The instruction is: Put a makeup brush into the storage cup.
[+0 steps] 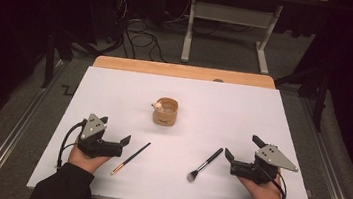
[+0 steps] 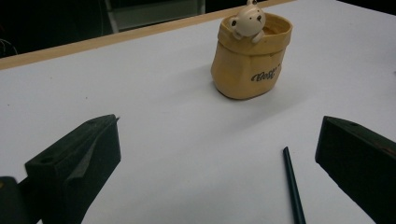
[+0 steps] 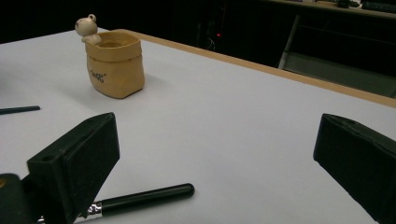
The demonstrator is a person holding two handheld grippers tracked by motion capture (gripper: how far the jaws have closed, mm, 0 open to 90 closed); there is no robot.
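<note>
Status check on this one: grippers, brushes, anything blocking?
Both hand-held grippers open, left, right. Thin brush and makeup brush flat on table, untouched. Holder cup upright. Nothing blocking.

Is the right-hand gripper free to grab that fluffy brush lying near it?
Probably yes. The right gripper has its jaws wide open, and the makeup brush lies flat on the white table just beside it, with nothing between them.

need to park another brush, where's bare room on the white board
Free: the wide strips left and right of the yellow pot, and the far band behind it. Crowded: the near edge, where the thin brush and fluffy brush lie between the left claw and right claw.
</note>
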